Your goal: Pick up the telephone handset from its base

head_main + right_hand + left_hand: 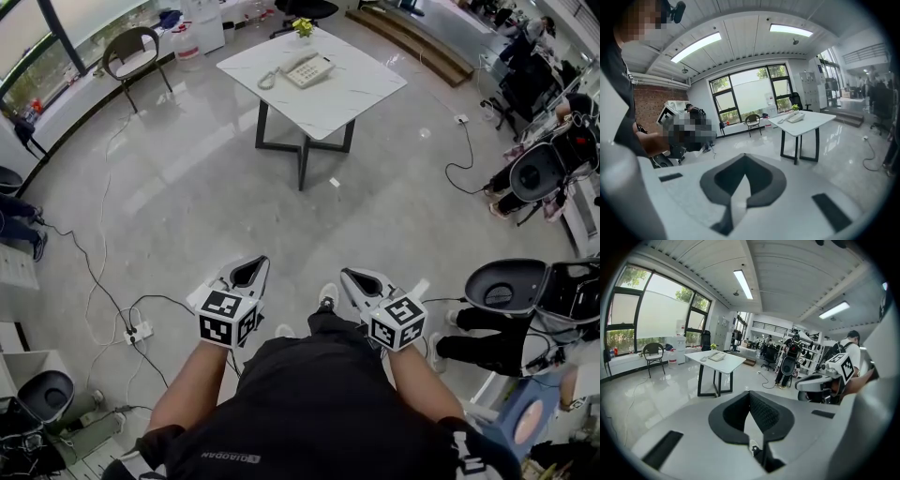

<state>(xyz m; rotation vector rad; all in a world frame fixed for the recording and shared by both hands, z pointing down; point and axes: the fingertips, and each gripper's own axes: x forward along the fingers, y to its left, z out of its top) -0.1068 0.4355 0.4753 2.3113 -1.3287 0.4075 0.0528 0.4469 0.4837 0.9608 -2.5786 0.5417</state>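
Note:
A cream telephone (pixel 307 69) with its handset resting on the base and a coiled cord sits on a white square table (pixel 361 94) far across the floor. The left gripper view shows the telephone (pixel 716 356) small and distant, and so does the right gripper view (pixel 796 117). My left gripper (pixel 248 272) and right gripper (pixel 361 279) are held side by side in front of the person's body, several steps short of the table. Both have their jaws shut with nothing between them, as the left gripper (pixel 750 392) and right gripper (pixel 744 155) show up close.
A small yellow plant (pixel 303 26) stands at the table's far corner. A chair (pixel 131 52) is by the windows at left. Cables and a power strip (pixel 136 330) lie on the floor at left. People and black office chairs (pixel 506 286) crowd the right side.

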